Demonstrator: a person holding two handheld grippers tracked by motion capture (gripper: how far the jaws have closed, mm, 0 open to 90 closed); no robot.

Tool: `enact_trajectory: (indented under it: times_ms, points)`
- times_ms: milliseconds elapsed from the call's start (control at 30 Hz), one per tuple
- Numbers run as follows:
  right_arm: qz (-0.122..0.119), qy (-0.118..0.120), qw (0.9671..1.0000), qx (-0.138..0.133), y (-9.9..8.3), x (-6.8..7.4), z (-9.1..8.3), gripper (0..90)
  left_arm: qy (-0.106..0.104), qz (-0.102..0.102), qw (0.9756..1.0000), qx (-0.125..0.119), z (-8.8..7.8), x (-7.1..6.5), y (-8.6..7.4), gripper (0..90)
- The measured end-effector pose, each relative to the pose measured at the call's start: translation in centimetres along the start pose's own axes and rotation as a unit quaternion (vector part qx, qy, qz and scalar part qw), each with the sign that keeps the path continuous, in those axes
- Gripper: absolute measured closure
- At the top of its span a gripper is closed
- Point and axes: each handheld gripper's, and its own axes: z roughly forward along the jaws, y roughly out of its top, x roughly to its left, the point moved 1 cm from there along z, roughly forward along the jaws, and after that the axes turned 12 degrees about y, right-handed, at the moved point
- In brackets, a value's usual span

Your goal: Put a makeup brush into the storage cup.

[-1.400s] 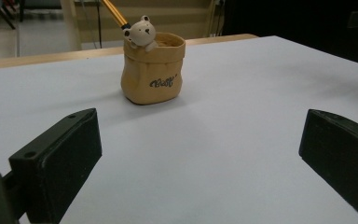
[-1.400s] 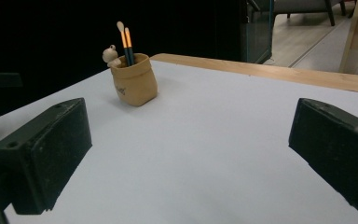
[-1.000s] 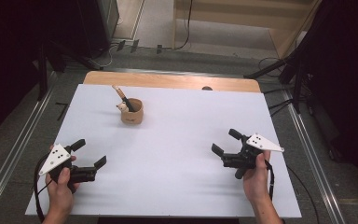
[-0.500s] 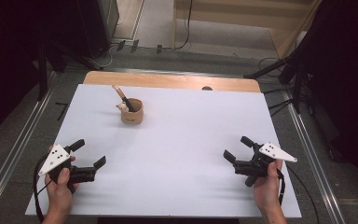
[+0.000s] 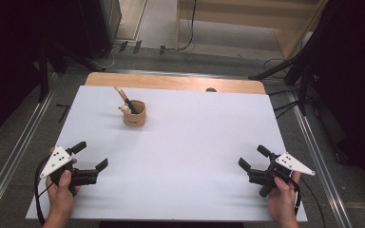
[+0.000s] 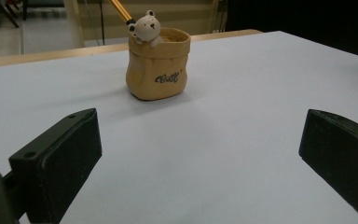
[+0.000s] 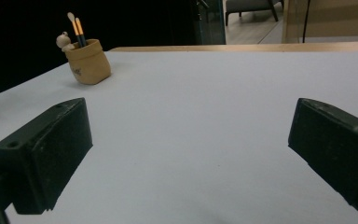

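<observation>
A tan sack-shaped pot with a small bear figure on its rim stands upright on the white table, left of middle toward the back. Thin brushes lean out of it. My left gripper rests near the front left corner, open and empty, and points toward the pot, which stands well ahead of its jaws. At the front right my right gripper is also open and empty. In its own view the pot and brushes are far off at upper left.
A strip of wooden tabletop shows beyond the white sheet at the back. Metal rails run along both sides of the table. Cables and stand legs lie on the floor behind and to the right.
My right gripper has drawn back toward the front right corner of the table, still open. The left gripper and the pot have stayed put.
</observation>
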Motion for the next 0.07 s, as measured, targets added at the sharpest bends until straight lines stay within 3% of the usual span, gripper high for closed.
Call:
enact_trajectory:
  times_ms: [67]
  points:
    - [-0.003,-0.003,1.0000,0.002,0.05,0.12,-0.19,0.0,0.000,0.000,1.0000,0.000,0.02,-0.01,0.01,0.0]
